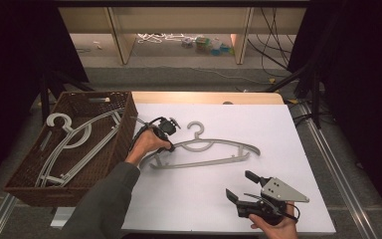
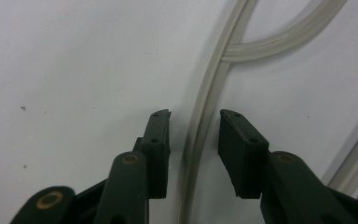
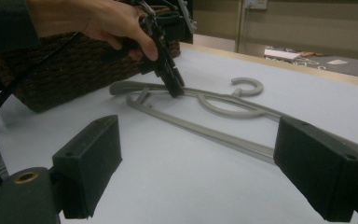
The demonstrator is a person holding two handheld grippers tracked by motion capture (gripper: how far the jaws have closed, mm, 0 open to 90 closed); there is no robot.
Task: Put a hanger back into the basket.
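Left tool [image 2: 194, 133]: jaws narrow, astride the hanger [image 2: 204, 107] arm, pads not yet touching.
Right tool [image 3: 198, 163]: jaws wide, empty, near the hanger.

— What can't you make out from above? My left hand [image 1: 146, 143] covers the left gripper [image 2: 194, 135] tips and that end of the hanger [image 1: 206, 152].

— And close up? The hanger runs off the picture's edges, and I can't tell whether my pads touch it.
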